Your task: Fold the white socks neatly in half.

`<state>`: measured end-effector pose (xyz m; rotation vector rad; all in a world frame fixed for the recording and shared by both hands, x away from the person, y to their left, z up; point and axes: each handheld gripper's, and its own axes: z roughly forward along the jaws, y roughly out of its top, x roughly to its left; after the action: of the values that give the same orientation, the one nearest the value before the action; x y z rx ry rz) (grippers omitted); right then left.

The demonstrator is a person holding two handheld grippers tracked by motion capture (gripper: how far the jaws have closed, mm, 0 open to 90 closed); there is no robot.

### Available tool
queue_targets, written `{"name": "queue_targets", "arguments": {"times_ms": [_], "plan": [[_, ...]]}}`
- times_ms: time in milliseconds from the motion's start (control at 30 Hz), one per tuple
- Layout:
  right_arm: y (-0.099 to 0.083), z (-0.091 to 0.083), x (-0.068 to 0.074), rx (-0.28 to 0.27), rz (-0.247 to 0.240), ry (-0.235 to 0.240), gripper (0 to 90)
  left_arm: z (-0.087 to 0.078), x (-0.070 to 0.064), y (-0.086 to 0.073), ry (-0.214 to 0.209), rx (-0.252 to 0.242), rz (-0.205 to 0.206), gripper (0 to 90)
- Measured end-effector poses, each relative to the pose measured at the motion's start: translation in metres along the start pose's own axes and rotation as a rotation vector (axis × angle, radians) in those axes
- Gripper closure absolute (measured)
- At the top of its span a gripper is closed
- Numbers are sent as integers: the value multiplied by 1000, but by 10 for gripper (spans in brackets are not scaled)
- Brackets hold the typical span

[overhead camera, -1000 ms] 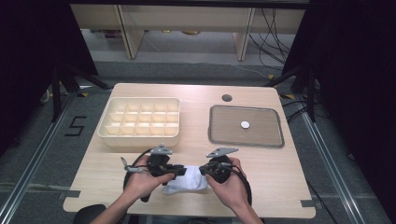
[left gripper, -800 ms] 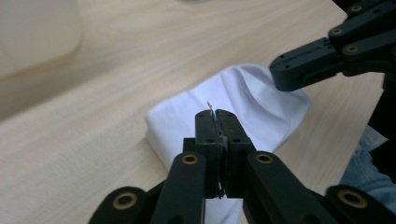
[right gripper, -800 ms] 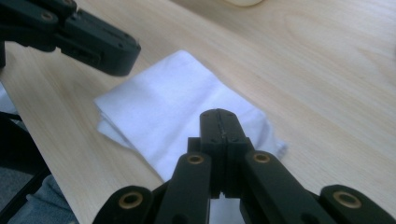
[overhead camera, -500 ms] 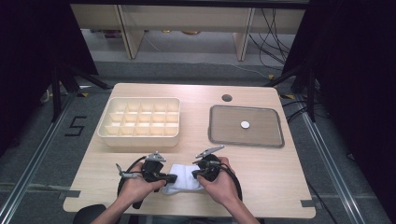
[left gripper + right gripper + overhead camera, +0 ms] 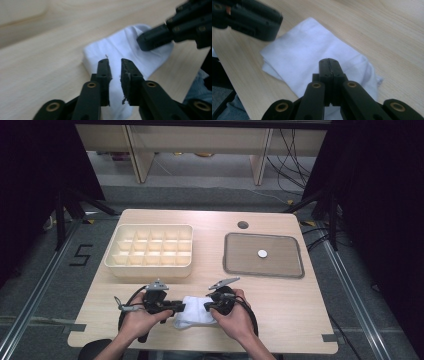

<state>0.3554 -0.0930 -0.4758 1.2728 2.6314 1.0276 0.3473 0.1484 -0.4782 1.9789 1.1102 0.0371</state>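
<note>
white folded cloth [image 5: 194,313] lies on the wooden desk [image 5: 280,300]. left hand-held gripper [image 5: 115,65], jaws slightly spread, sits over the cloth's left side. right hand-held gripper [image 5: 329,65], jaws pressed together, rests at its right side.

White cloth [image 5: 196,312]; cream compartment box [image 5: 150,251]; grey tray [image 5: 263,255]; black grippers.

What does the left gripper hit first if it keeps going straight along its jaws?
Most likely the folded white cloth just past its tips, then the right gripper's black jaws at the cloth's far edge. Depth is hard to judge, so height above the cloth is unclear.
</note>
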Motion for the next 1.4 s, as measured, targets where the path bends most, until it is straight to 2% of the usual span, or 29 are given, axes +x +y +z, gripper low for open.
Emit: {"name": "queue_targets", "arguments": {"times_ms": [33,67,100,133,167,200,267,300,367,400,433,467,533,567,633,667,1000,1100,1167,1233,1267,1300,1333,1367,1400], "plan": [[0,-1,3,26,39,2,900,0,4,0,8,9,-13,702],[1,1,3,20,20,0,900,1,7,-1,9,17,-28,670],[1,2,5,38,40,0,900,4,11,-2,-4,34,-39,648],[1,6,2,16,-3,18,900,5,12,-4,-10,44,-54,627],[1,7,2,17,-4,18,900,8,14,-5,-15,59,-68,608],[0,7,4,41,30,16,900,10,15,-6,-42,67,-83,586],[-1,10,2,49,14,21,900,13,16,-7,-32,100,-72,551],[-1,11,3,69,49,17,900,14,17,-8,-39,96,-86,554],[-3,15,2,68,29,23,900,16,17,-7,-39,119,-86,562],[-3,15,1,68,22,26,900,18,19,-7,-67,121,-96,569],[-3,15,3,82,47,19,900,19,18,-6,-49,130,-103,582],[-3,15,2,80,45,19,900,20,20,-6,-69,133,-112,601],[-3,15,1,91,58,12,900,21,21,-6,-70,147,-125,632],[-4,15,1,87,55,27,900,22,21,-6,-75,150,-130,665],[-4,16,-1,80,45,29,900,24,22,-6,-82,157,-136,702],[-4,16,0,83,51,29,900,25,22,-7,-87,156,-146,722],[-4,16,-2,94,62,21,900,26,21,-9,-91,142,-137,855],[-4,16,-2,96,70,25,900,24,22,-8,-106,129,-146,862],[-5,18,-3,81,53,34,900,20,20,-5,-116,123,-153,863],[-5,17,-2,89,73,27,900,17,20,-3,-149,109,-161,864],[-5,17,-3,91,69,27,900,15,18,-2,-144,101,-160,864],[-5,17,-2,92,75,29,900,14,18,-1,-170,102,-158,864],[-5,18,-3,89,68,33,900,13,17,1,-177,103,-158,864],[-5,18,-3,90,68,36,900,11,14,3,-150,108,-150,864],[-4,17,-2,97,79,32,900,11,13,3,-171,91,-155,864]]}}
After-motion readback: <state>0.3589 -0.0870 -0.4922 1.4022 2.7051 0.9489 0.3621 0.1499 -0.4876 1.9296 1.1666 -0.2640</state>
